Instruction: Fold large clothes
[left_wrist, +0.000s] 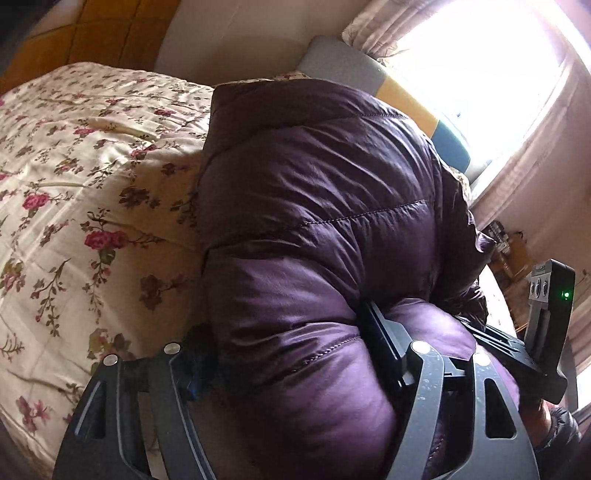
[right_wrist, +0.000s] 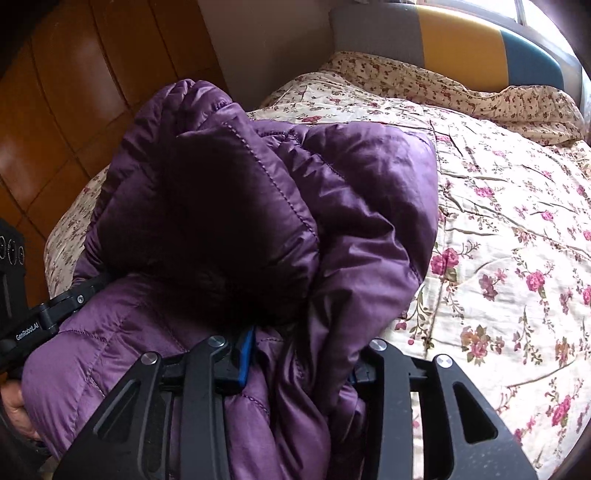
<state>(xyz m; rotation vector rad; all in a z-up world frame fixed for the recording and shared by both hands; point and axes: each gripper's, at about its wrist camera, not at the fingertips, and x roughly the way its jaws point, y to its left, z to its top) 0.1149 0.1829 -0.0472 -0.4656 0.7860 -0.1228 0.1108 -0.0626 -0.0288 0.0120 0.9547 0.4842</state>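
A dark purple quilted puffer jacket (left_wrist: 314, 206) lies bunched over the floral bedspread (left_wrist: 74, 192). My left gripper (left_wrist: 291, 354) is shut on a thick fold of it, with fabric bulging between the fingers. In the right wrist view the same jacket (right_wrist: 258, 206) fills the left and middle, with its dark fur-lined hood on top. My right gripper (right_wrist: 303, 354) is shut on a bunched fold at the jacket's near edge. The other gripper shows at the right edge of the left wrist view (left_wrist: 546, 325) and at the left edge of the right wrist view (right_wrist: 40, 314).
The bed's grey, yellow and blue headboard (right_wrist: 461, 40) stands at the far end, with a floral pillow (right_wrist: 480, 92) below it. A wooden wardrobe (right_wrist: 74, 92) stands beside the bed. A bright curtained window (left_wrist: 498, 74) is behind the headboard. Bare bedspread (right_wrist: 517, 240) lies right of the jacket.
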